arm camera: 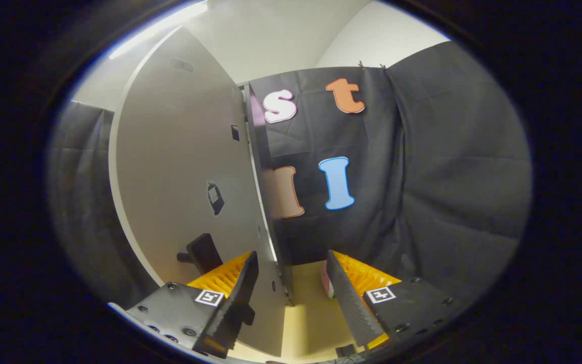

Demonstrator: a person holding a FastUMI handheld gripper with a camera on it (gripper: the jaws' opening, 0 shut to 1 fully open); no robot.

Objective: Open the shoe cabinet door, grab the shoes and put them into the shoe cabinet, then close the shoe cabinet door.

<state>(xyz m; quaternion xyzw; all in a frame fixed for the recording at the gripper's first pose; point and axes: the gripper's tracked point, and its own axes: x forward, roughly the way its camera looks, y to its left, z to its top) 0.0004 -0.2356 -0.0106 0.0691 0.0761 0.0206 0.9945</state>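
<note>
**Door edge-on between open fingers, slip and snag risk**

Booth cloth hangs behind the door point(185, 167), with pale wall above it. Door is a big light panel left of its own free edge, swung out so the edge point(263, 202) faces the camera almost end-on. Handle point(202, 253), a dark block, sits low on the door face, left of that edge. A small dark sticker sits on the face above the handle.

Gripper point(291, 283) is spread wide, holding nothing. Left finger point(238, 298) overlaps the door face just right of the handle; right finger point(349, 303) is past the door edge, over the pale floor point(311, 323). So the door's lower edge runs up between the fingers, apparently not pinched. Cannot tell whether the left finger touches the panel; fisheye bends everything here.

Shoes: a small pale-and-pink bit point(325, 283) just inside the right finger, on the floor right of the door edge, may be a shoe, too small to call. Cabinet body beyond the door is hard to make out.

Risks from here, as judgement:
- Fingers astride a thin edge: a push sideways could let the door slide out of the gap and swing free.
- Left finger close to the handle: moving left could snag it and jerk the door.
- Dropping toward the floor with the door this near could clip its bottom corner.
- If that pale bit is a shoe, the right finger could knock it away from the door before any grasp.
</note>
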